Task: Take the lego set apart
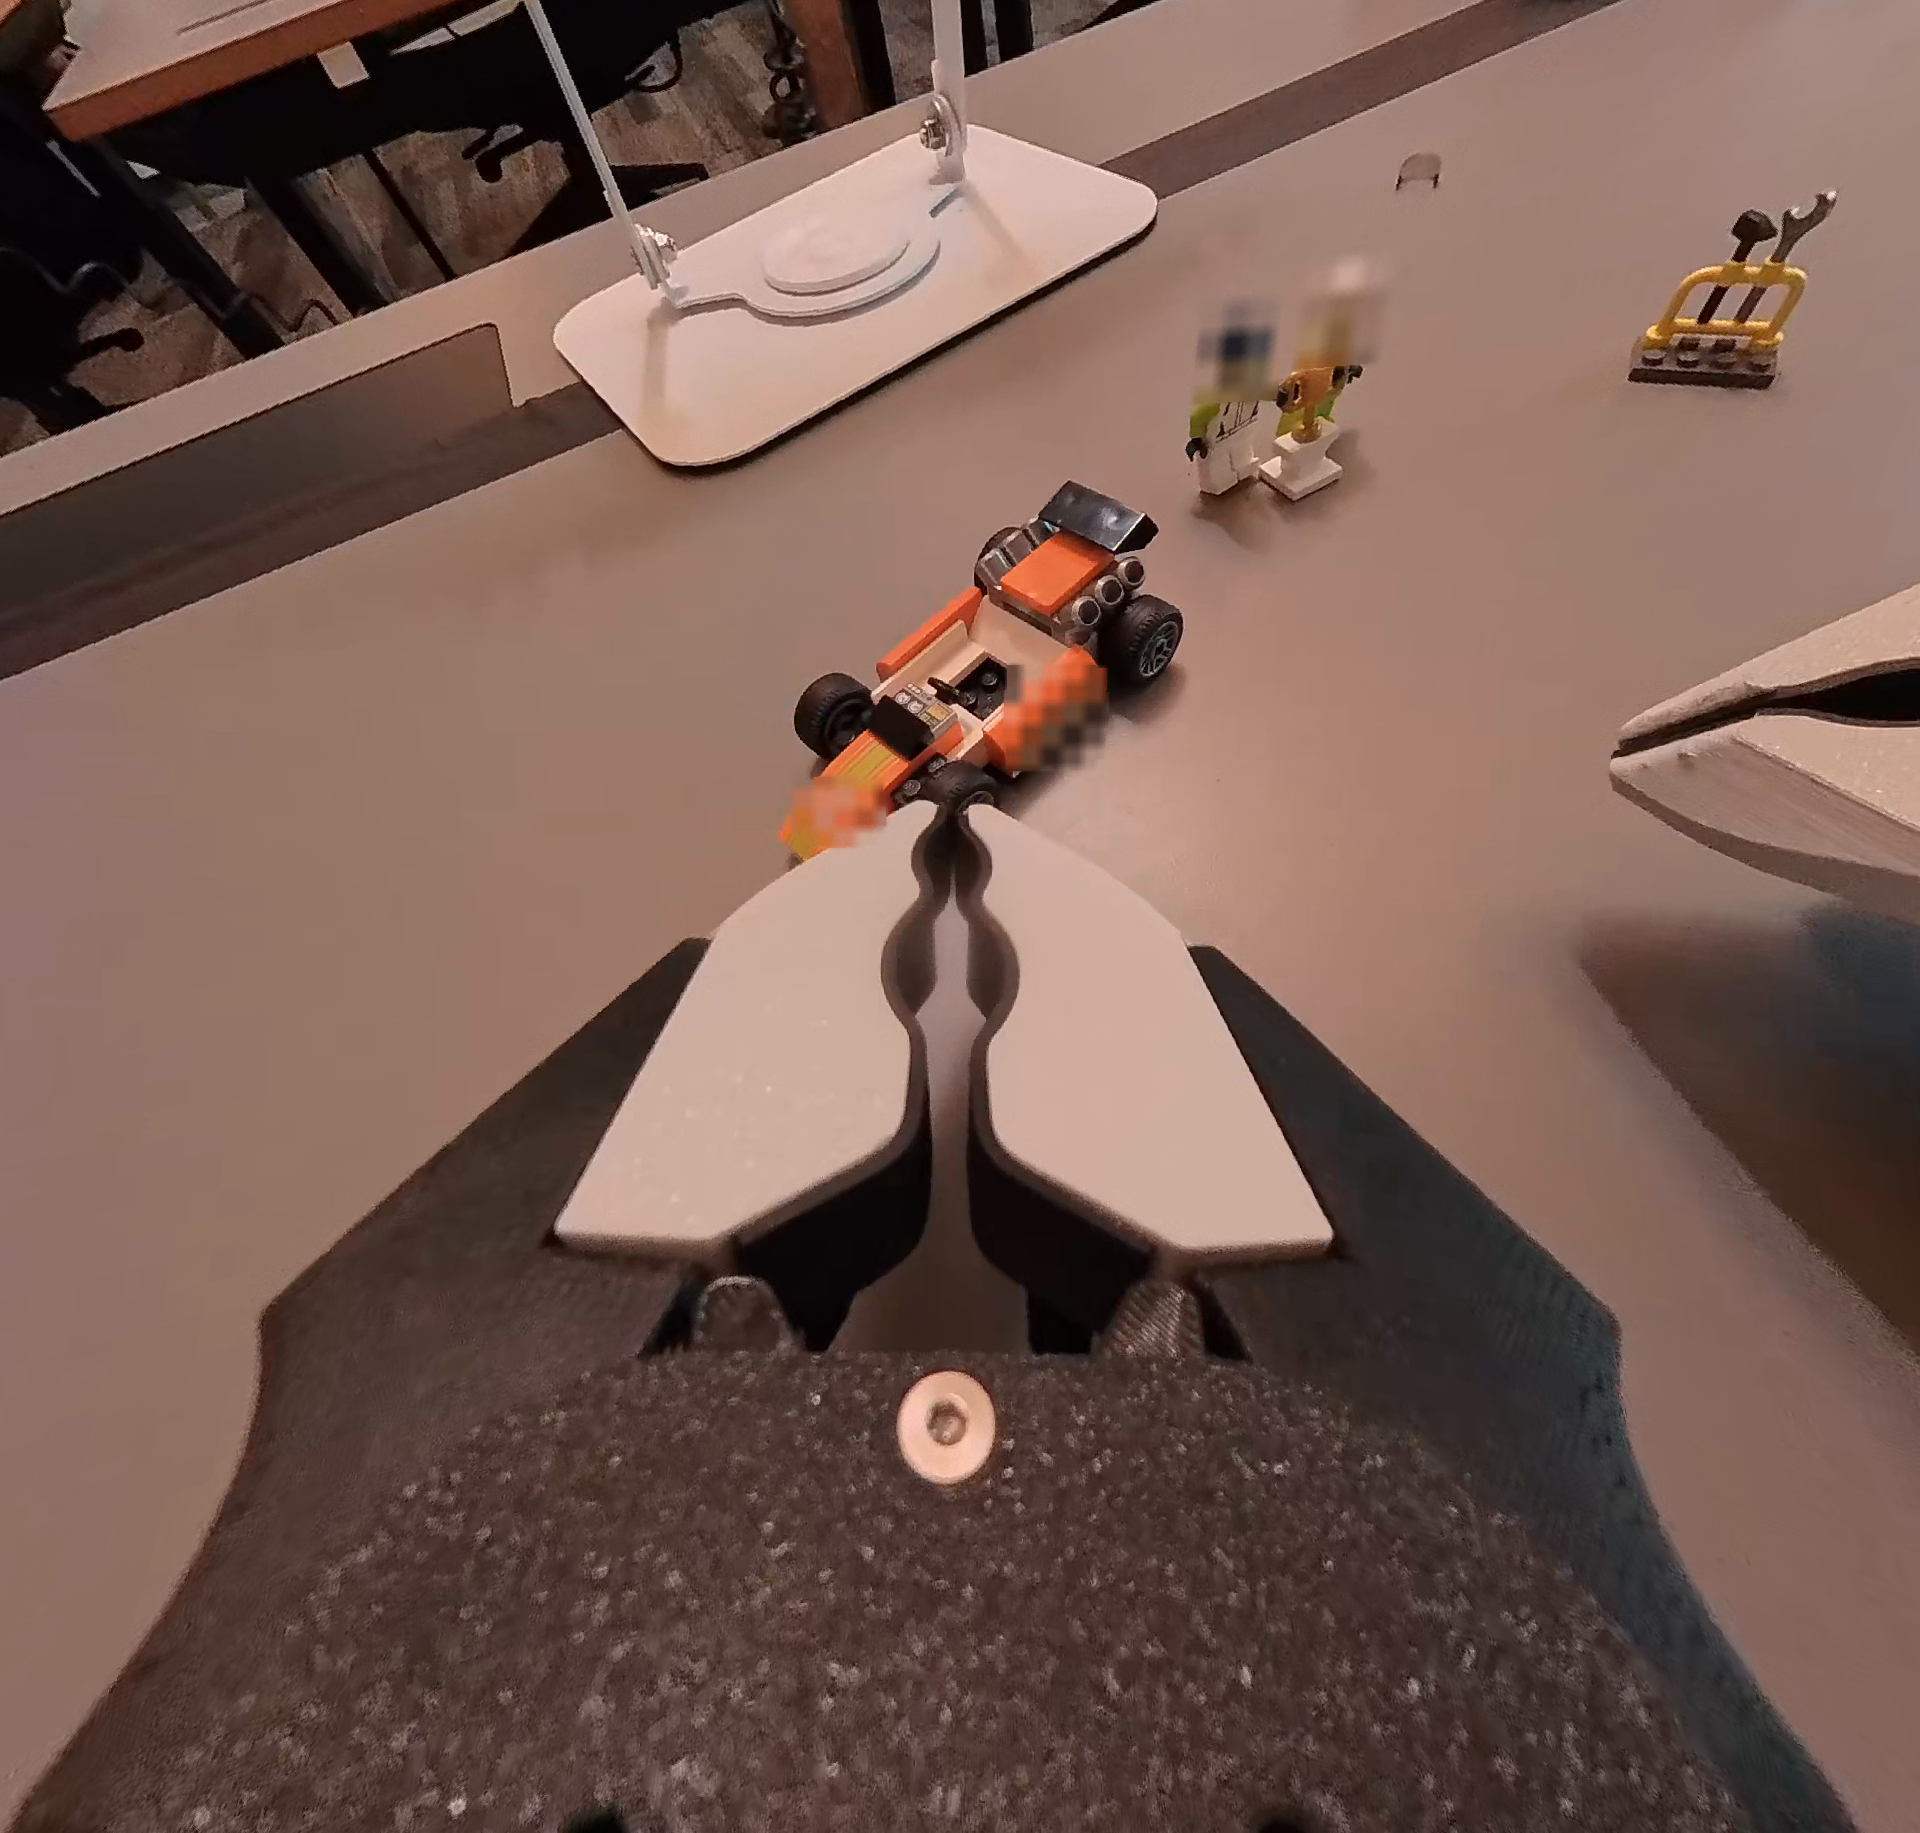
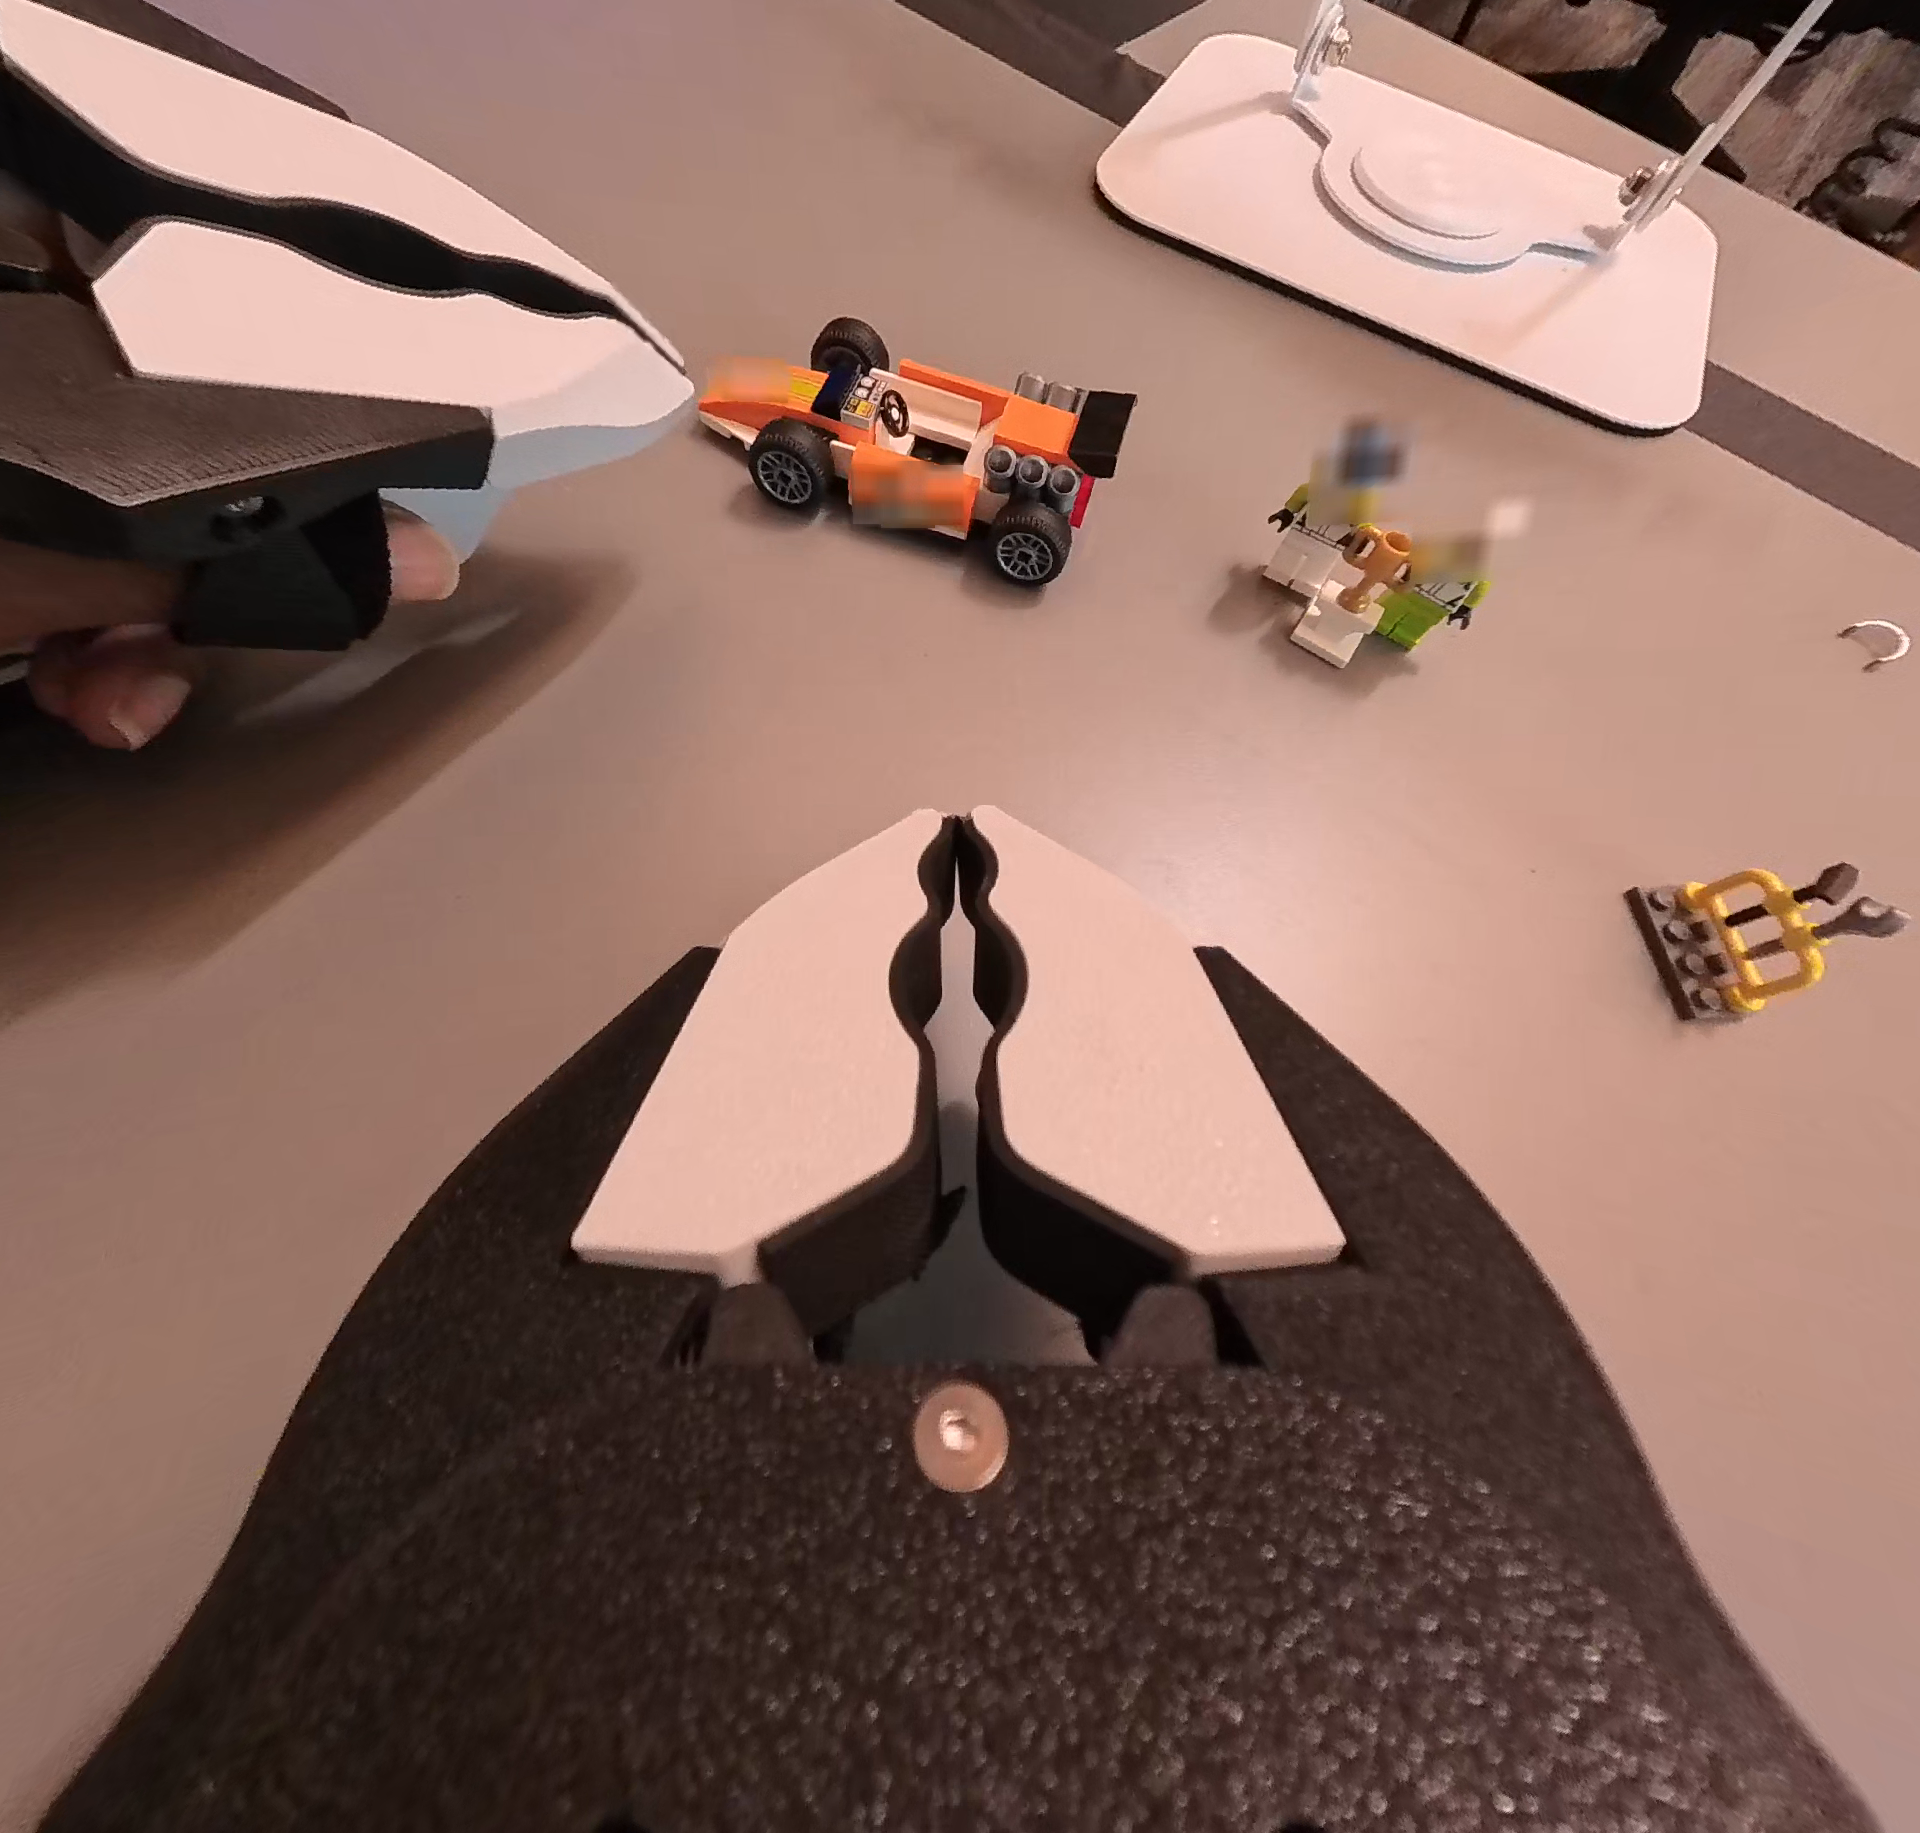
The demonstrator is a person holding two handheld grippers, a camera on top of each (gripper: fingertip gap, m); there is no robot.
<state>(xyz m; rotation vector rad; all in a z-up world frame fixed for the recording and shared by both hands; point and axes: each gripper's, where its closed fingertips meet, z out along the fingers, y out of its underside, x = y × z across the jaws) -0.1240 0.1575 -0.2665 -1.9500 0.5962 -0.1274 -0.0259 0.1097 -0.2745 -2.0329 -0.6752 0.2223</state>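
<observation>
Left tool (image 1: 948, 819) closed, tips meeting with nothing between them, sitting centre frame in the left wrist view, just at the nose end of the orange lego race car (image 1: 987, 666). Whether tips touch the car: cannot tell. Car stands on its wheels on the grey counter (image 1: 312, 848), mid frame, nose toward the tool, black rear wing away.

Right tool (image 2: 956, 827) also closed and empty, centre of the right wrist view, well apart from the car (image 2: 914, 453), which sits upper centre there. Left tool shows at upper left of that view (image 2: 665, 375), tip just beside the car's nose, a person's hand (image 2: 114, 640) under it.

Right of the car in the right wrist view: two minifigures (image 2: 1371, 557) with a gold trophy (image 2: 1377, 562) on a white brick, close together. Far right edge: yellow tool rack (image 2: 1756, 942) on a dark plate, holding a hammer and wrench. White stand base (image 2: 1455, 225) upper right, at the counter's edge.
</observation>
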